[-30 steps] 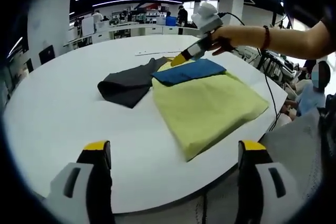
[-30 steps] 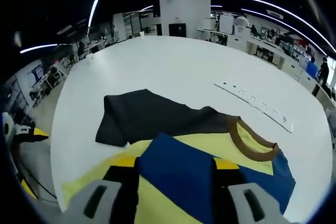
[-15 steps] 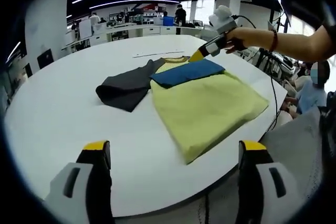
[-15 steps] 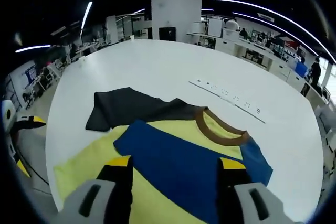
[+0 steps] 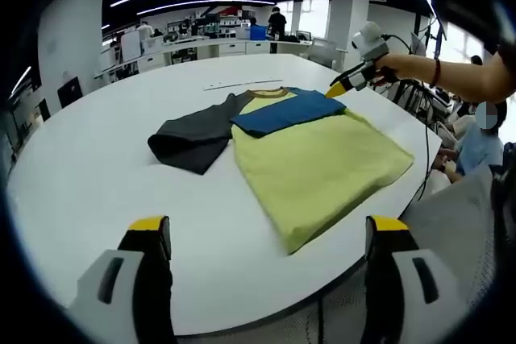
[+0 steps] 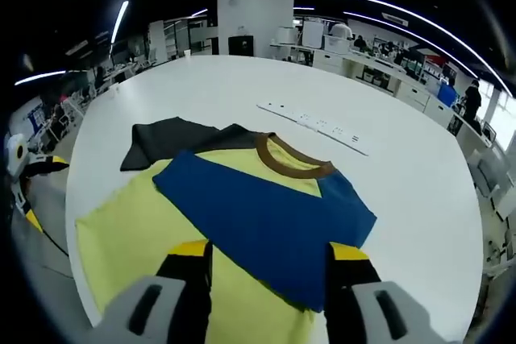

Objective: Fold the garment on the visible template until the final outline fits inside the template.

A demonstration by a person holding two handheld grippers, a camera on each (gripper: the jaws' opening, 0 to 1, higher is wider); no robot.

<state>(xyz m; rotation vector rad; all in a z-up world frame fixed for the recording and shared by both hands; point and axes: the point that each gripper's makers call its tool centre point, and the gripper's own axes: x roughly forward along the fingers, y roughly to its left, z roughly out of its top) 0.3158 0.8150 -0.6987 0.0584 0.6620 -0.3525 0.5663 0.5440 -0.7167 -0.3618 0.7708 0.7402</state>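
Open-plan office behind, long ceiling light strips, desks at the far wall. Round white surface (image 5: 97,159) carries the garment (image 5: 322,163): a yellow shirt lying flat near the surface's edge, brown collar (image 6: 292,160) showing, a blue sleeve (image 6: 266,215) folded across the upper body. Dark grey cloth (image 5: 192,133) lies touching the shirt's side, partly tucked under it by the collar. White power strip (image 6: 313,126) sits beyond the collar, apart from the shirt.

Left gripper (image 5: 266,235): jaws wide apart, holding nothing, low at the near edge of the surface, well short of the shirt.

Right gripper (image 6: 268,257): jaws parted, nothing between them, above the blue sleeve; seen from the left gripper view (image 5: 348,82), held in a hand (image 5: 385,70) off the shirt's far corner.
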